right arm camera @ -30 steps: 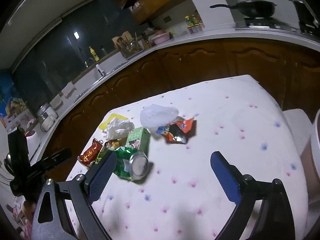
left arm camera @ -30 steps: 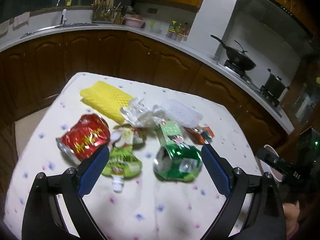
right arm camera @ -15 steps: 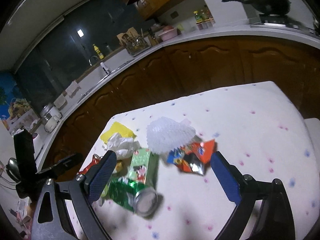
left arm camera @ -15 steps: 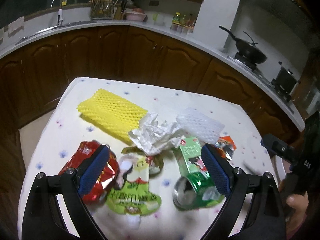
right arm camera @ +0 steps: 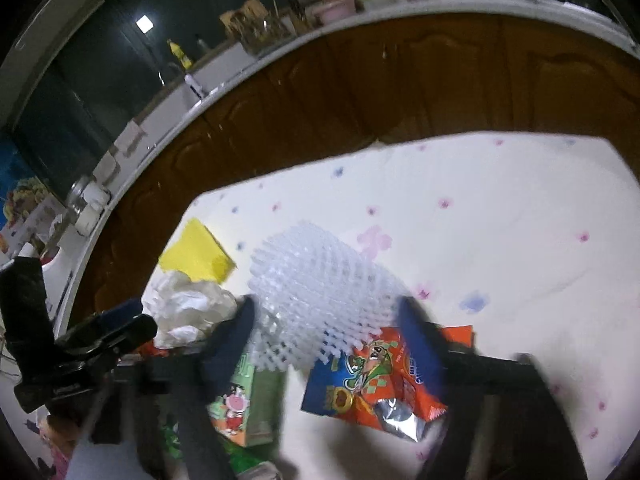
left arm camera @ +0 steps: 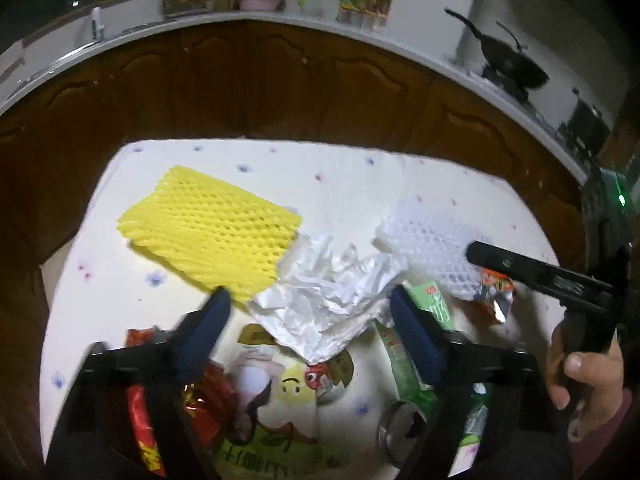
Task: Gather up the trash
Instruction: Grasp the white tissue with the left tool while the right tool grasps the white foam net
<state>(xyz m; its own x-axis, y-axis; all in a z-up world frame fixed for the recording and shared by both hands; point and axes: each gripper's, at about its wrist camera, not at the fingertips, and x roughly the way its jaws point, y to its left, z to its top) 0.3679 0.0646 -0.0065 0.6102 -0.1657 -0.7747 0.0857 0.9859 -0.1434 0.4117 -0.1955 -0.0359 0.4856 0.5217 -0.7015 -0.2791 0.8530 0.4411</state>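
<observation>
We had pushed both open grippers, left and right, closer over the trash, so we guessed paper at 12 o'clock and white netting were next.

A home kitchen: dark wood cabinets under a curved white counter, a wok on the stove, a faucet, and a flower-print table.

Yellow foam net, white mesh sleeve, flower-dotted white tablecloth.
</observation>
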